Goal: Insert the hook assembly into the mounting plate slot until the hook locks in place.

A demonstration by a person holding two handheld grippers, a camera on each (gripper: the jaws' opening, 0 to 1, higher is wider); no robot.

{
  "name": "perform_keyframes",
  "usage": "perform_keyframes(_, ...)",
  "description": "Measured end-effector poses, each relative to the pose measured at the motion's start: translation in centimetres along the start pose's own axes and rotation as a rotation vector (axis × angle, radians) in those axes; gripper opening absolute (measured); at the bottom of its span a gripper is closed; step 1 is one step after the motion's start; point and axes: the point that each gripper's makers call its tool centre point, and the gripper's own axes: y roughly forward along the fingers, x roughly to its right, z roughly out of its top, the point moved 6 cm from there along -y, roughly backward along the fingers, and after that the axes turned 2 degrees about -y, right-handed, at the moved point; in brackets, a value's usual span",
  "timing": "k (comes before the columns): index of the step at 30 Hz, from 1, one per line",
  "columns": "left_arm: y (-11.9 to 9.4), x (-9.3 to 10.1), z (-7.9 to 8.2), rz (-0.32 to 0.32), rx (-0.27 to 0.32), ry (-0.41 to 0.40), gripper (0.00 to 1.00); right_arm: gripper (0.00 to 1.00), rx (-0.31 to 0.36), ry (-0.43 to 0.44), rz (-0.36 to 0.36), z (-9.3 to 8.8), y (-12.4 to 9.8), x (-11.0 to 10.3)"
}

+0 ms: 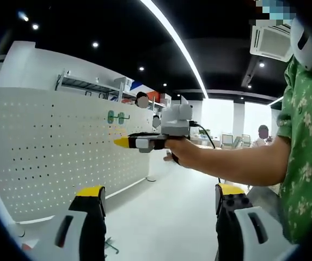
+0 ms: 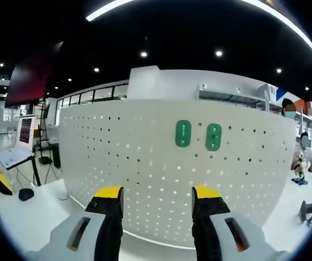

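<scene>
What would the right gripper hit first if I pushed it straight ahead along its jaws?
Most likely the white pegboard, at bare holes below the two green mounting plates. The open right gripper holds nothing; how far off the board is, I can't judge.

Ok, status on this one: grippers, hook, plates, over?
Left gripper open, empty. Right gripper open, empty, facing pegboard. Two green mounting plates on the board, slots bare. No hook assembly seen. Nothing blocking the approach.

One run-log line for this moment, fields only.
left gripper: open, empty | right gripper: open, empty, facing pegboard | green plates: two, side by side on pegboard | hook: not seen
</scene>
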Motion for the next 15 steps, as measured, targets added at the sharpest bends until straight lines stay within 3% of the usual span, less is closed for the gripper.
perform_keyframes(15, 0.0, 0.7, -0.4, -0.001, -0.006, -0.001, 0.85, 0.5, -0.023, 0.02, 0.008, -1.7, -3.2, -1.0)
